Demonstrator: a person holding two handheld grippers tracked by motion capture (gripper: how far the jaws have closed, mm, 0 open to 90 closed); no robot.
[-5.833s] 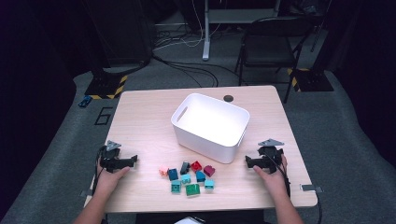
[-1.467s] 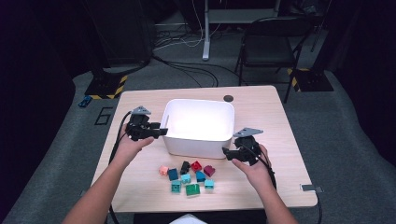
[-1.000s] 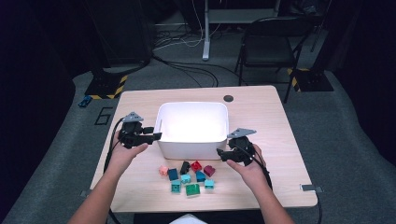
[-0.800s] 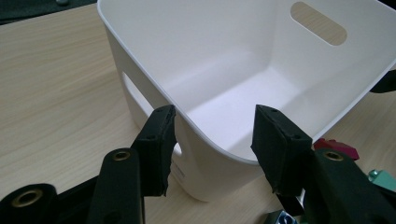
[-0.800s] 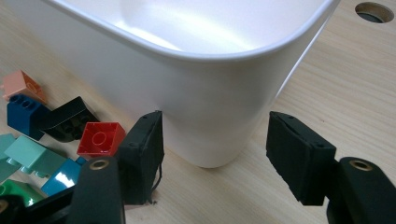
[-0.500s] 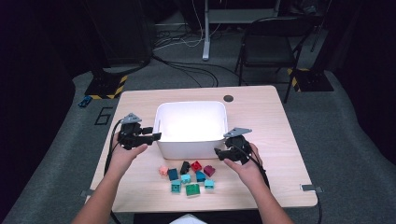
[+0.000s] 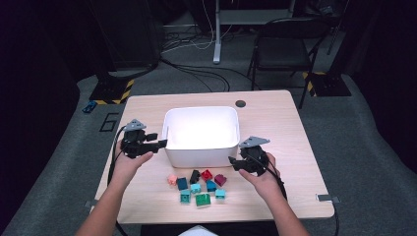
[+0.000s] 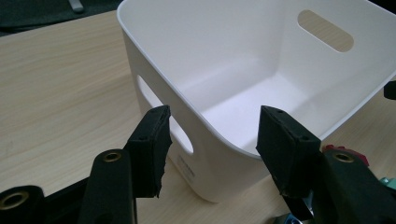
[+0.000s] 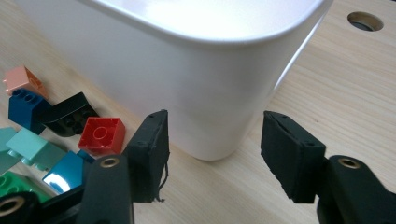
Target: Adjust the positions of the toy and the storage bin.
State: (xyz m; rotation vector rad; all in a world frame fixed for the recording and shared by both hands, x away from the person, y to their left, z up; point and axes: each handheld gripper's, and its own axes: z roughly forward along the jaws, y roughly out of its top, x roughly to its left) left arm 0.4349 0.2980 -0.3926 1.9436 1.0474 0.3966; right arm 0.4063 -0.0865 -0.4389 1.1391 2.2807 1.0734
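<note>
Both claws (image 7: pixel 162 144) (image 7: pixel 232 163) flank the bin (image 7: pixel 200 134), lately shifted nearer.

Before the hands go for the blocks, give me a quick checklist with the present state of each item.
1. White bin upright on the table: ok.
2. Bin interior free to take blocks: ok, nothing lies in the part that shows in the left gripper view.
3. Left gripper off the bin: ok, jaws have just been opening and the pads stand clear either side of the bin's corner.
4. Right gripper free: ok, jaws have just been closing, with nothing pressed between them.
5. Blocks within reach: ok, clustered in front of the bin between both hands.
6. Red block free to lift: cannot tell, other blocks lie close against it.
</note>
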